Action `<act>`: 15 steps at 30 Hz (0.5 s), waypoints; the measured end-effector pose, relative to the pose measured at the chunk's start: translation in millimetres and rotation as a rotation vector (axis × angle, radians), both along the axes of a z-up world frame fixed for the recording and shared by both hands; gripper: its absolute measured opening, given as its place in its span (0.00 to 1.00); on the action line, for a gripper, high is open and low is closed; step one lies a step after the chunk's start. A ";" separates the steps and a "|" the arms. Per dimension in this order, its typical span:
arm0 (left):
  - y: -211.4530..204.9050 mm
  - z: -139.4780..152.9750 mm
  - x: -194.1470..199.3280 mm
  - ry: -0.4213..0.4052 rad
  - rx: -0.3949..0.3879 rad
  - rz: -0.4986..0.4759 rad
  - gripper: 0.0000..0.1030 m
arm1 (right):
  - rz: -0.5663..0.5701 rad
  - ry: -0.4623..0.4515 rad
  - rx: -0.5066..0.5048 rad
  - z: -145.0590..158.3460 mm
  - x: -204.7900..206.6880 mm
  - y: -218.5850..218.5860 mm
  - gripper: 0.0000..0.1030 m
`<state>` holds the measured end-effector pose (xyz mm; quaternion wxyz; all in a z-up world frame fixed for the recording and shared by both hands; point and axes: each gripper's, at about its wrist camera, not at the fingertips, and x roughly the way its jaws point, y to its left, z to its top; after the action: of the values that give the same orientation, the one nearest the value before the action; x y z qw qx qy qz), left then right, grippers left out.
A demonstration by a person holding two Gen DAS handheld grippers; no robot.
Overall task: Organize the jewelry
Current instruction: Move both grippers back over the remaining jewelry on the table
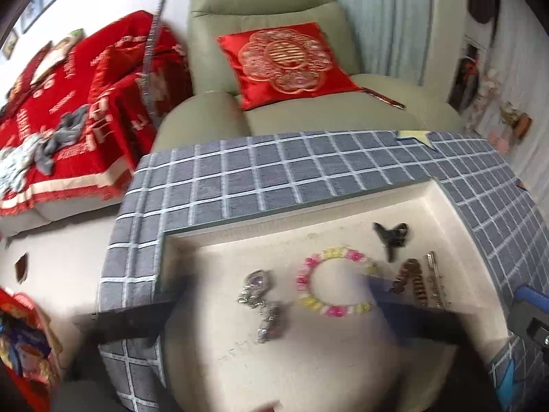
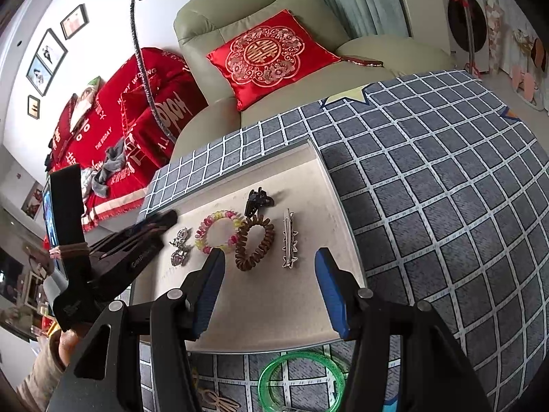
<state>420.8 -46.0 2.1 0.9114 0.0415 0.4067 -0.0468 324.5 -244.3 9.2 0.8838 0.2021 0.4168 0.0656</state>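
grey checked cloth (image 2: 429,189) before green armchair (image 2: 240,3)

Left gripper (image 2: 161,221) wide open, tilted down; right gripper (image 2: 271,274) half-open, empty

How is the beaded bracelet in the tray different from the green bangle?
The beaded bracelet is a string of pink, yellow and clear beads; the green bangle is one smooth, see-through green hoop. The beaded bracelet lies inside the cream tray, while the green bangle rests on the grey checked cloth just outside the tray's near edge. Both lie flat and are ring-shaped.
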 end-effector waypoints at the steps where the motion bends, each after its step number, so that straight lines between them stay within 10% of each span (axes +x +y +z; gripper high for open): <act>1: 1.2 3.1 -1.6 -0.028 0.013 0.002 1.00 | 0.001 -0.001 0.001 0.1 -0.4 0.4 0.57; 7: 5.2 21.2 -7.2 -0.050 0.033 -0.007 1.00 | 0.015 -0.001 0.004 1.3 -3.7 5.2 0.57; 10: 7.3 26.5 -15.9 -0.052 0.037 -0.018 1.00 | 0.026 -0.028 0.019 6.4 -10.2 7.7 0.91; 15: 10.4 17.8 -38.5 -0.051 0.023 -0.042 1.00 | 0.015 -0.092 0.030 19.7 -25.6 10.7 1.00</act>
<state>382.3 -35.6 19.9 0.9197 0.0619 0.3829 -0.0602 298.9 -233.7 28.9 0.8984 0.2090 0.3762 0.0874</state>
